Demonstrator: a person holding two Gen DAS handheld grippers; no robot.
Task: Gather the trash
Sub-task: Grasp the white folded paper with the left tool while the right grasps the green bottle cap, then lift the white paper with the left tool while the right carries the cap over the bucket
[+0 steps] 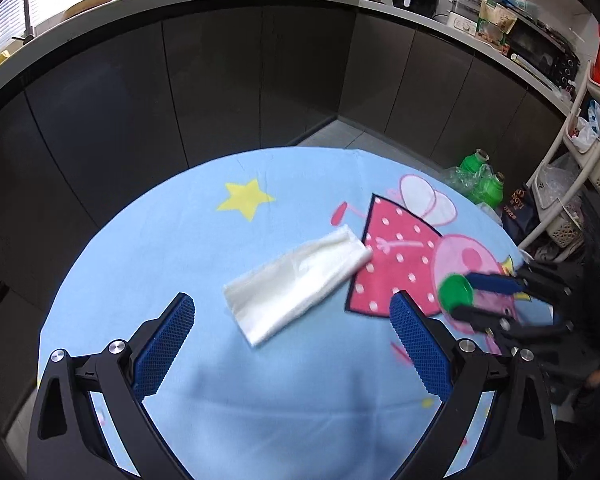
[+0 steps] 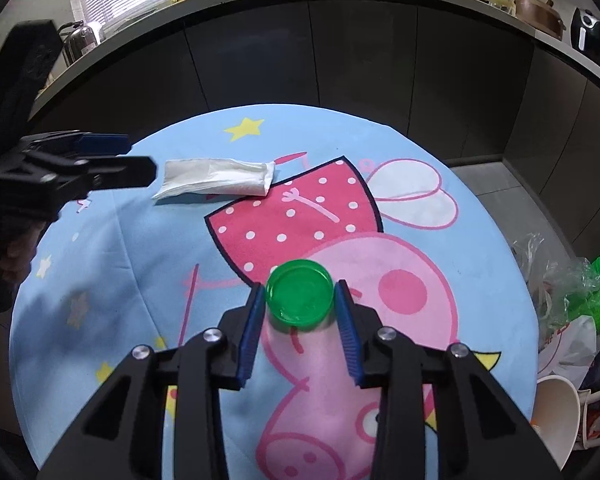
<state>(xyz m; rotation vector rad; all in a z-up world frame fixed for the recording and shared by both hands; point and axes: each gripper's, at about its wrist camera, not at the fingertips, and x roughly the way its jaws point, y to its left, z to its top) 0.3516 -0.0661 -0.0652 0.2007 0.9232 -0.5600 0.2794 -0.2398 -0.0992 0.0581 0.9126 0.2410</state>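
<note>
Right gripper [image 2: 300, 300] has its fingers pinched on the green cap [image 2: 300, 295] over the pig-print tablecloth [image 2: 140, 280]. Only the right wrist view shows a paper cup [image 2: 556, 408] beside the table. Left gripper [image 1: 292, 320] gapes wide, empty, near the folded tissue [image 1: 300, 276]. Any writing is too blurred to read.

Black tongs [image 2: 300, 292], blue ribbed pads [image 2: 249, 340], silver screws

A green cap [image 2: 300, 298] and a white tissue [image 1: 298, 280] sit on a light-blue cloth [image 1: 220, 392] printed with yellow stars and a pink pig in a white-dotted dress.
</note>
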